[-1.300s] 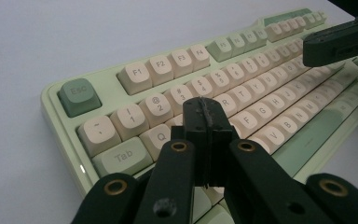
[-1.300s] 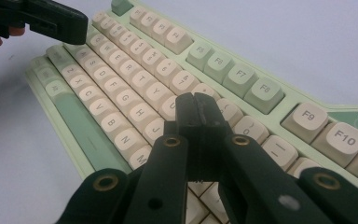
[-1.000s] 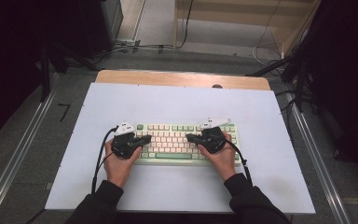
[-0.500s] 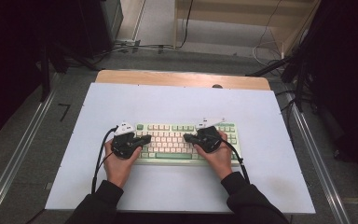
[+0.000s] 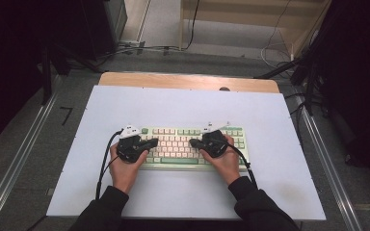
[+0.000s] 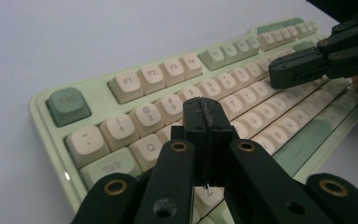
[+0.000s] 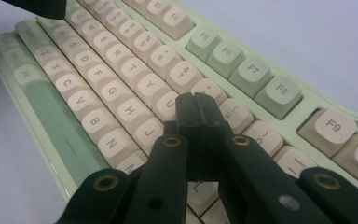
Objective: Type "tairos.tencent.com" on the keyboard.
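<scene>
Green keyboard (image 5: 192,144) | under both closed jaws | left over W-E, right over I-K

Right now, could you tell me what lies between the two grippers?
In the high view, only keyboard keys lie between the shut left gripper and the shut right gripper; nothing else sits there.

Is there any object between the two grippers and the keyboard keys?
No, nothing visible is. The left gripper, jaws shut, hangs right over the keyboard's W and E keys; the right gripper, also shut, is over its I and K keys. Whether the tips touch is unclear.
</scene>
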A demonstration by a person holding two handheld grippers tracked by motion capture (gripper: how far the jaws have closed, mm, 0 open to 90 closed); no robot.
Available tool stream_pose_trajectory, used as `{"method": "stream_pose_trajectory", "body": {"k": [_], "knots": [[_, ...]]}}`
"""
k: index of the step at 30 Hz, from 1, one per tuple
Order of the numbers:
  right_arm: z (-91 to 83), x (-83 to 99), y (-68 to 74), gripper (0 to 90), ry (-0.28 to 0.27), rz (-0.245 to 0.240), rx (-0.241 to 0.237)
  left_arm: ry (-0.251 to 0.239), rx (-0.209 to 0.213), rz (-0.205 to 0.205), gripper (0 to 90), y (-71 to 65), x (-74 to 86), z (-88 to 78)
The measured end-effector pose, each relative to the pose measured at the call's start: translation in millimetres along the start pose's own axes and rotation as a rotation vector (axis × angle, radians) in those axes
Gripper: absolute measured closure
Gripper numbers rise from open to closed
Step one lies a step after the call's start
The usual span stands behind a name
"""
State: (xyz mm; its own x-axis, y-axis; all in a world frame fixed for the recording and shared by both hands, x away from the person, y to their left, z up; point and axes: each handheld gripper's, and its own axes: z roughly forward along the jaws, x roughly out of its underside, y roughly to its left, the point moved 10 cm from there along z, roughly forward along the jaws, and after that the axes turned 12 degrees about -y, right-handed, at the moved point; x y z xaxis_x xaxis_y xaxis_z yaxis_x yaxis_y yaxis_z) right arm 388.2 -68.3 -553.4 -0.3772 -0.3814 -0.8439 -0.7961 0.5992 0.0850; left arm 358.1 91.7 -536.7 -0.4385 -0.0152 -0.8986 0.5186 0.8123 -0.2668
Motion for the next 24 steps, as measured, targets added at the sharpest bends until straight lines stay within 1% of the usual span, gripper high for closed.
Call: {"method": "stream_pose_trajectory", "body": {"k": [1, 7, 11, 13, 19, 24], "knots": [[-1.4, -1.7, 0.3, 87.6, -0.009, 0.007, -0.003, -0.002, 0.001, -0.004, 90.0, -1.1, -1.0, 1.5], [-8.9, -9.7, -2.4, 87.7, -0.032, 0.024, -0.004, 0.020, 0.009, 0.018, 90.0, -8.6, -1.6, 12.0], [-13.8, -12.7, -3.5, 87.6, -0.049, 0.041, -0.001, 0.030, 0.008, 0.015, 90.0, -10.4, -2.4, 14.3], [-16.1, -13.9, -3.6, 87.6, -0.057, 0.043, 0.000, 0.034, 0.010, 0.022, 90.0, -11.4, -3.2, 15.1], [-19.3, -15.2, -5.6, 87.6, -0.059, 0.043, 0.006, 0.038, 0.007, 0.033, 90.0, -14.0, -6.0, 21.1], [-17.6, -13.6, -4.4, 87.6, -0.057, 0.048, 0.003, 0.050, 0.011, 0.040, 90.0, -17.2, -3.4, 28.4]]}}
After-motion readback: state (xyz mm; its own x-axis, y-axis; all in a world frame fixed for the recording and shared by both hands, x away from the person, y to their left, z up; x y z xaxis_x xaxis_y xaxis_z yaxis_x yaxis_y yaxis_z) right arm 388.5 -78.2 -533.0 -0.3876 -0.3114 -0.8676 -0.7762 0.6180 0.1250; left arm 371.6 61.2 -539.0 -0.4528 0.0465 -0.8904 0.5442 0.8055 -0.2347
